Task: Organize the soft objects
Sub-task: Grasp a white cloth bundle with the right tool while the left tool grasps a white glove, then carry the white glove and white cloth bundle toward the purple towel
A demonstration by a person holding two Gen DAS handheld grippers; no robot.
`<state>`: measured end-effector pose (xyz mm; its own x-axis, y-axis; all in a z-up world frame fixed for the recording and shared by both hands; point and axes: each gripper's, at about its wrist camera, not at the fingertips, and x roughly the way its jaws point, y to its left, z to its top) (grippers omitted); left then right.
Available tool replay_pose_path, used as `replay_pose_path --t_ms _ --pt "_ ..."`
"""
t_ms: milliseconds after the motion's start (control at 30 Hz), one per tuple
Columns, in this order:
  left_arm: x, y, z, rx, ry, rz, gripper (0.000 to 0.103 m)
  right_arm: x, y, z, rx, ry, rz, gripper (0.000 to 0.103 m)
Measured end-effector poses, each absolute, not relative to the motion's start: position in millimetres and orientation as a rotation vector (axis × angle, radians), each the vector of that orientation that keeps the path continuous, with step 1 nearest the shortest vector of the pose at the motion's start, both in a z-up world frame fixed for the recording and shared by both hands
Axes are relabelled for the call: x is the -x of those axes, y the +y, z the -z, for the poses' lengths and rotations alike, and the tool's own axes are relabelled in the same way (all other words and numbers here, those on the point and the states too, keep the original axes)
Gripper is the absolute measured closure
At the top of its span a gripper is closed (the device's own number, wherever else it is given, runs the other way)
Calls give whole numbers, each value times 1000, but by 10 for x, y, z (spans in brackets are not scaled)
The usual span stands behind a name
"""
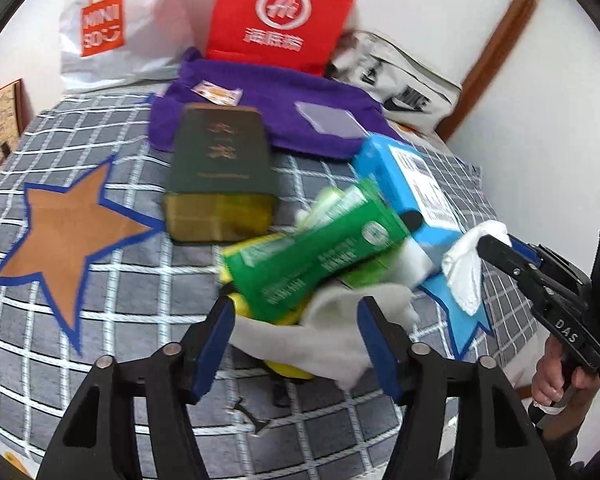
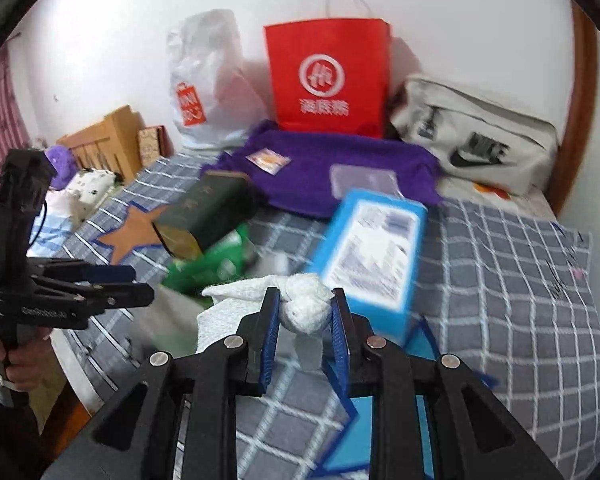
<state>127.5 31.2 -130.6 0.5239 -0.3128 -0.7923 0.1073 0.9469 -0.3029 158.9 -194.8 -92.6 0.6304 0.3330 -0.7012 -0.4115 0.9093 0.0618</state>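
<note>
The right gripper (image 2: 305, 316) is clamped on a knotted white cloth (image 2: 305, 307), held just above the checked bedspread (image 2: 520, 280) beside the blue box (image 2: 374, 256). It looks light, limp and compressible, so the bunched knot seems the surest hold. The left gripper (image 1: 296, 340) stands open astride a pale grey cloth (image 1: 324, 340), pads not pressing.

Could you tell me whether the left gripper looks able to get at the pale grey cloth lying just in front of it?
Probably yes: the left gripper has open jaws with the pale grey cloth already between them, though the green packet lies on the cloth's far end.
</note>
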Motion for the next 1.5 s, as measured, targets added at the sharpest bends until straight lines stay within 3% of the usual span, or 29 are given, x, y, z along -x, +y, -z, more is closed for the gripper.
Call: replay_pose_path --t_ms 333,367,400,500,600,1100,1500 --pt "-1280 -100 1514 141 1026 292 34 -1431 -2313 1316 21 859 -386 78" --pt "-1277 -116 1523 126 1025 287 40 -1431 -2326 1356 16 868 -384 78" --pt "-1268 -129 1527 112 1022 282 54 -1433 -2342 1409 10 879 -380 78" --pt "-1260 -97 1518 103 1017 278 76 -1450 -2356 1515 13 898 -366 78" --pt "-1228 -10 1455 152 1013 324 89 -1471 -2376 1614 3 917 -358 78" --pt "-1064 168 976 178 885 310 92 -1492 -2464 1620 -42 952 -324 78" --pt "-1091 339 609 214 808 291 92 -1505 -2433 1227 -28 889 -336 78"
